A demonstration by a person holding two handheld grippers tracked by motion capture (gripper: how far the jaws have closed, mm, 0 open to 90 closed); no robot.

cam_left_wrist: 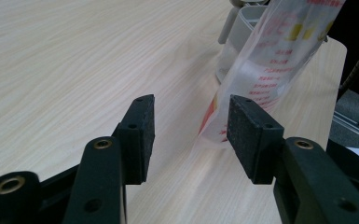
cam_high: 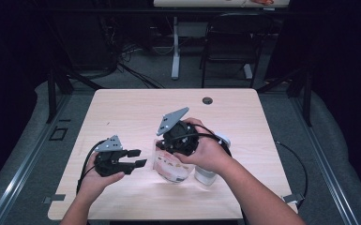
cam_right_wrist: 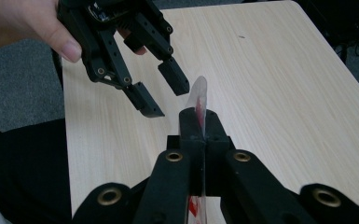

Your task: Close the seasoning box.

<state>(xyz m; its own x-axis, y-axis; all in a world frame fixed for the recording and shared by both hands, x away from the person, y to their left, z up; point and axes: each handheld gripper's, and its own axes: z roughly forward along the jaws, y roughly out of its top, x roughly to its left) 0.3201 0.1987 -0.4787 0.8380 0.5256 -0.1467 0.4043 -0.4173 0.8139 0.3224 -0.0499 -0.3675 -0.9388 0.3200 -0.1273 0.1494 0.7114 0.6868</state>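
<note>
A clear plastic bag [cam_high: 171,166] with red and yellow print hangs near the table's front middle, and my right gripper [cam_right_wrist: 198,122] is shut on its top edge [cam_right_wrist: 199,95]. In the left gripper view the bag [cam_left_wrist: 270,60] stands just ahead and right of the jaws. My left gripper [cam_high: 137,158] is open, a little left of the bag, pointing toward it; nothing lies between its pads [cam_left_wrist: 142,126]. In the right gripper view the left gripper [cam_right_wrist: 161,95] hovers open just beyond the bag's edge.
A white container [cam_high: 206,174] stands behind the bag at the right, also seen as a grey-white container [cam_left_wrist: 235,32]. The light wooden table [cam_high: 122,117] has a dark round hole [cam_high: 207,100] near its far edge. A black chair [cam_high: 232,44] stands beyond.
</note>
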